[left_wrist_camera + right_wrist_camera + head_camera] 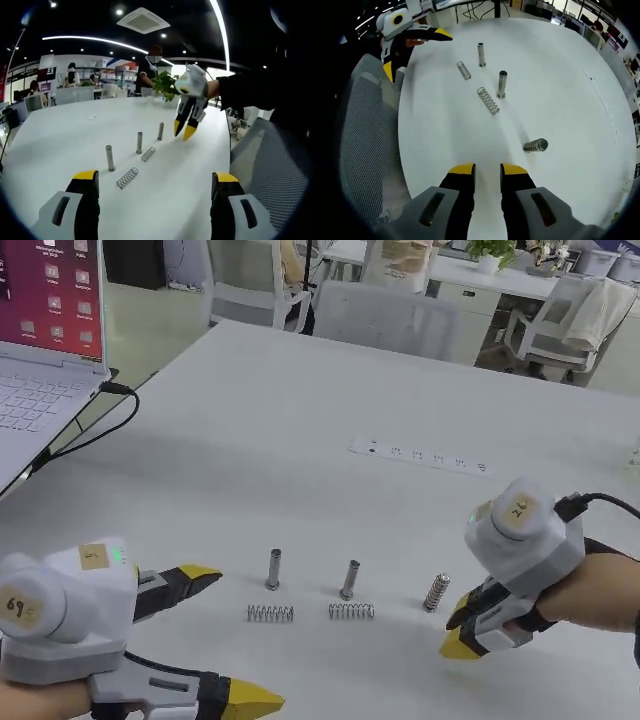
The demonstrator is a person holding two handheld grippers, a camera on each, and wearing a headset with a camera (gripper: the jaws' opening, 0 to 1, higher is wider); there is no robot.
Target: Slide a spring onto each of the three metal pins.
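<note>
Three metal pins stand in a row on the white table point(300, 420). The left pin point(273, 568) and the middle pin point(349, 580) are bare. Before each lies a loose spring: one point(270, 613) by the left pin, another point(351, 611) by the middle pin. The right pin point(436, 592) wears a spring and leans a little. My right gripper point(458, 632) hovers just right of it, jaws open by a narrow gap point(488, 170), nothing between them. My left gripper point(228, 638) is wide open, left of the left pin and its spring point(127, 177).
An open laptop point(40, 330) sits at the table's far left with a black cable point(100, 430) trailing from it. A white power strip point(425, 456) lies beyond the pins. A mesh chair point(370, 140) stands at the table's near edge.
</note>
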